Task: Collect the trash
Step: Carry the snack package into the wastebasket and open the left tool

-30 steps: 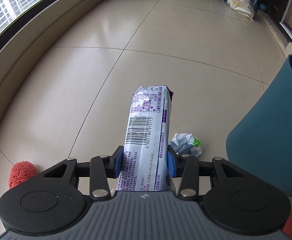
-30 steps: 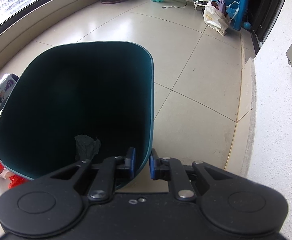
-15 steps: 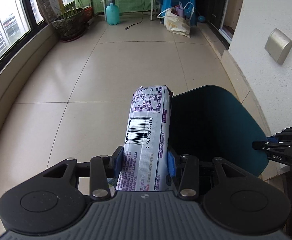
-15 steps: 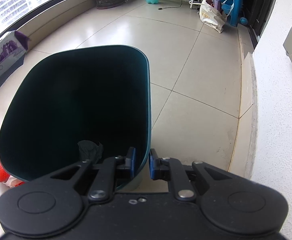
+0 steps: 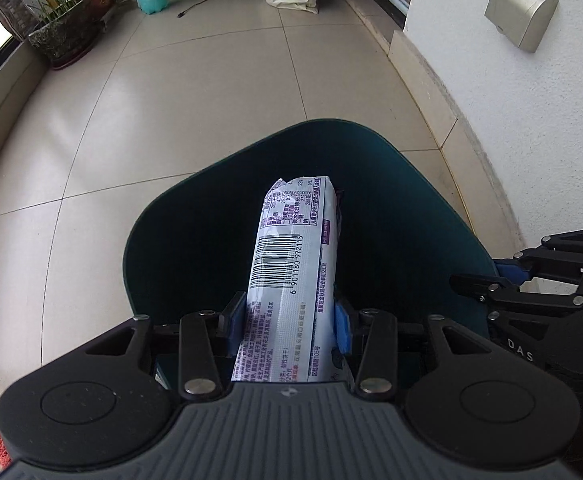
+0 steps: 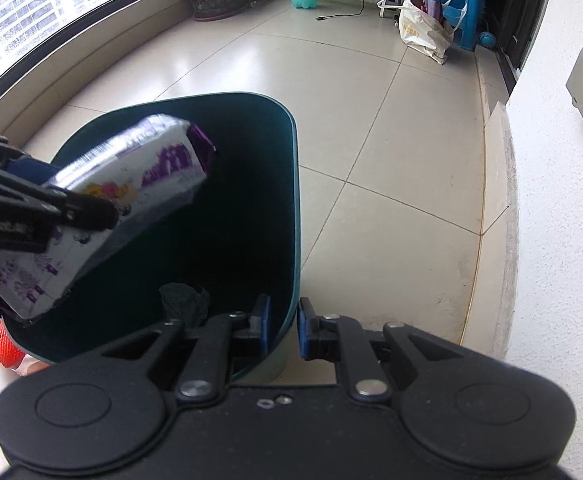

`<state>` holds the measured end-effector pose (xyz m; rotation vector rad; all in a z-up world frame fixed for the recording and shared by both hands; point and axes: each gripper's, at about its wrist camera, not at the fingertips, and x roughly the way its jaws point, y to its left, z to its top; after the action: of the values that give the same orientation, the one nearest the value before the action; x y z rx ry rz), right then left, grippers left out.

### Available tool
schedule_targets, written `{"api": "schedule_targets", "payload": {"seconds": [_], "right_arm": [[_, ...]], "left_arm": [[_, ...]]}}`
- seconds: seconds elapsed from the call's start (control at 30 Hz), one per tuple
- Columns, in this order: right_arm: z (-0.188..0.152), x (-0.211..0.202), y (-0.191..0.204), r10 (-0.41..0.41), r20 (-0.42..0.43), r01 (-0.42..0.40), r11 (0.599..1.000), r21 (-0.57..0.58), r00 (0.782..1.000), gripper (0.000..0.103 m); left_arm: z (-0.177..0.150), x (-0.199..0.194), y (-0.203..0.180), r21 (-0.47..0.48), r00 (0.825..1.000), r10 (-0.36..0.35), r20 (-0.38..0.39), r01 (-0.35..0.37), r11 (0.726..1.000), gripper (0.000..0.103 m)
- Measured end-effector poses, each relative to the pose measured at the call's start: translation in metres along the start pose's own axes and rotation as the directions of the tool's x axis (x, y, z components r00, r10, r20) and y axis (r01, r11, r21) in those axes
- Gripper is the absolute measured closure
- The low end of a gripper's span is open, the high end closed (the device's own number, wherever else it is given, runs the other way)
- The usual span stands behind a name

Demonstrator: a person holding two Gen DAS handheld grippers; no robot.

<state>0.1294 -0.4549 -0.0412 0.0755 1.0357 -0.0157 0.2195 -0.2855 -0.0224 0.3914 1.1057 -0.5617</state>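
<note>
Left gripper (image 5: 291, 322) jaws pinch the snack packet (image 5: 291, 272) near its base, far end poking over the open bin (image 5: 195, 240). Right gripper (image 6: 283, 328) jaws clamp the bin's rim. Pkt looks light, crinkly, prob slippery; a mid-body grip seems safest.

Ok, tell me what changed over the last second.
The left tool carried the snack packet from above the floor to over the open bin. It stays clamped on the packet; the right tool keeps gripping the bin's rim.

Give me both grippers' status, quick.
Left gripper: closed on the snack packet, held over the bin's mouth.
Right gripper: closed on the teal trash bin rim.
</note>
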Motion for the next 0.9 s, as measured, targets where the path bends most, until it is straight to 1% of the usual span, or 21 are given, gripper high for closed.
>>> {"api": "schedule_targets", "payload": {"seconds": [0.07,0.2,0.33,0.4,0.47,0.7,0.77,0.9], "right_arm": [[0.000,0.000,-0.001,0.003,0.001,-0.003,1.000,0.001,1.000,0.091],[-0.001,-0.001,-0.004,0.012,0.002,-0.012,1.000,0.003,1.000,0.091],[-0.001,-0.001,-0.005,0.015,0.002,-0.015,1.000,0.001,1.000,0.090],[-0.001,-0.001,-0.006,0.017,0.002,-0.017,1.000,0.003,1.000,0.090],[-0.001,-0.001,-0.006,0.018,0.001,-0.018,1.000,0.005,1.000,0.090],[-0.001,-0.001,-0.006,0.019,-0.001,-0.019,1.000,0.002,1.000,0.090],[-0.001,-0.001,-0.006,0.017,-0.002,-0.017,1.000,0.000,1.000,0.090],[-0.001,0.001,-0.005,0.012,-0.005,-0.012,1.000,-0.003,1.000,0.090]], "left_arm": [[-0.001,0.015,-0.002,0.000,1.000,0.007,-0.026,-0.007,1.000,0.060],[-0.007,0.029,-0.005,0.013,0.999,0.027,-0.044,-0.026,1.000,0.057],[-0.009,0.037,-0.001,-0.012,0.998,0.000,-0.058,-0.001,1.000,0.052],[-0.010,0.038,0.002,-0.023,0.999,-0.004,-0.053,0.003,1.000,0.040],[-0.012,0.037,0.004,-0.028,0.999,0.005,-0.036,-0.006,1.000,0.035],[-0.020,0.028,0.010,-0.054,1.000,-0.006,-0.019,0.005,0.999,0.035],[-0.017,0.022,0.013,-0.054,1.000,-0.007,-0.001,0.007,0.999,0.035],[-0.022,-0.003,0.016,-0.037,0.998,-0.023,0.051,0.025,0.999,0.035]]}}
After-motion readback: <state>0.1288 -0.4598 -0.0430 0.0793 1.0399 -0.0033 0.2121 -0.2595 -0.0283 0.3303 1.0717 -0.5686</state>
